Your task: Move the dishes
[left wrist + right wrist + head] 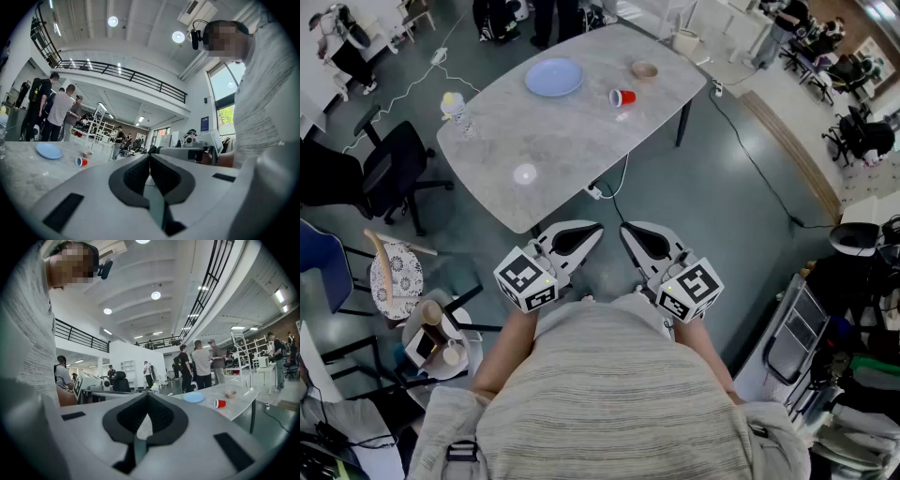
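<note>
A pale blue plate (554,77), a red cup (622,97) lying on its side and a small tan bowl (645,70) sit at the far end of a grey table (553,141). My left gripper (585,234) and right gripper (634,234) are held side by side, close to my body, well short of the table's near corner. Both are shut and hold nothing. The left gripper view shows its jaws (150,157) meeting, with the plate (49,150), cup (81,161) and bowl (87,153) far off at the left. In the right gripper view the shut jaws (147,397) have the plate (193,397) and cup (219,403) distant on the right.
A plastic bottle (457,112) stands at the table's left edge. A black office chair (389,169) is left of the table, and small stools with clutter (431,337) are at lower left. A cable (750,159) runs over the floor on the right. People (54,112) stand beyond the table.
</note>
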A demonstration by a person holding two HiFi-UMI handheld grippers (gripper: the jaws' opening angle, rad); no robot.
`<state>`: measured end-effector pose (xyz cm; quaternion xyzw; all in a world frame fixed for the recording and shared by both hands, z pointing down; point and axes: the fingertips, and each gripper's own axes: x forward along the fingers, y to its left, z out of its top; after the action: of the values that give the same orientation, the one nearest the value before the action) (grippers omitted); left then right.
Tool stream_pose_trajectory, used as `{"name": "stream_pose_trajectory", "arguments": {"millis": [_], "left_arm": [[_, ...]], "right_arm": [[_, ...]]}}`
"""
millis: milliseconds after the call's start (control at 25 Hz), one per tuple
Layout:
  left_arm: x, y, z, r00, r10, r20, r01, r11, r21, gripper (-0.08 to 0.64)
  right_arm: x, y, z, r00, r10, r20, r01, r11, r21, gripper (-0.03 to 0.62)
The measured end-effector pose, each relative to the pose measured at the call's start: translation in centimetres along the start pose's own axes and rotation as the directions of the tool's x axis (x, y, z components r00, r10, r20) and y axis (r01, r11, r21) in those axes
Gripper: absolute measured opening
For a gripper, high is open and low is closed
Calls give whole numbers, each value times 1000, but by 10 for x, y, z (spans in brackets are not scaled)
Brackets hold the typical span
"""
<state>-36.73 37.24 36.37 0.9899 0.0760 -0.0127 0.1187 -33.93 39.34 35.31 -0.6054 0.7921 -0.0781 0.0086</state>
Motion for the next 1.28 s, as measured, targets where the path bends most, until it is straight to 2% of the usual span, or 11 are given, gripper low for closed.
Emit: {"name": "stream_pose_trajectory", "arguments": {"millis": [800,1040,1280], "left_arm": [[5,0,-1,1000,-2,-6,2,1000,-4,20],[7,2,-2,1000,-1,-10,1,1000,-6,20],[7,8,-4,1000,0,-11,0,1000,-13,20]], "right_arm": [[-1,-3,0,1000,0,4,0,1000,4,17],[-2,-10,6,998,2,59,-7,996,86,18],[3,-12,3,999,-11,45,7,996,84,17]]}}
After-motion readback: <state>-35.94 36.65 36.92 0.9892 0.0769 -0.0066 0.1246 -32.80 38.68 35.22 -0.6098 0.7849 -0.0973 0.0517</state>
